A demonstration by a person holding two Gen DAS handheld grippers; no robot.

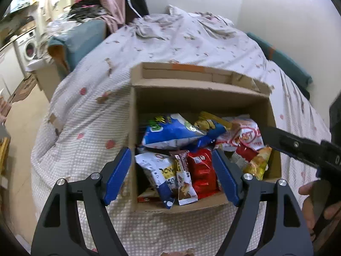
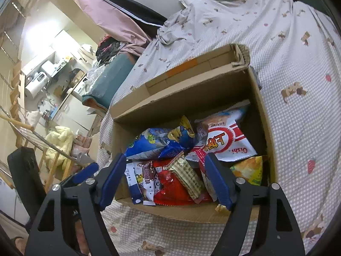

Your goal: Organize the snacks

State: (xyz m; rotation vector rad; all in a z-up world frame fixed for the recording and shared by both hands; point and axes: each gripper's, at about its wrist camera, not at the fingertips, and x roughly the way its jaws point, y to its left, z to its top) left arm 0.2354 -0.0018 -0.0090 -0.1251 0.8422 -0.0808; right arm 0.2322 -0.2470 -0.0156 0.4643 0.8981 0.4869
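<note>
An open cardboard box sits on the bed, filled with snack packs. Inside are a blue bag, a red packet, a white-and-blue packet, a white-and-red shrimp chips bag and a yellow bag. My left gripper hovers open over the box's near edge, nothing between its blue pads. My right gripper is open too, above the near side. A gold checkered packet lies tilted on the red packet below its jaws, untouched. The right gripper's black finger reaches over the box's right side.
The bed's dotted sheet surrounds the box, with crumpled bedding at the back. A person's hand holds the right tool. A teal cushion and washing machine stand left; a drying rack and black chair stand on the floor.
</note>
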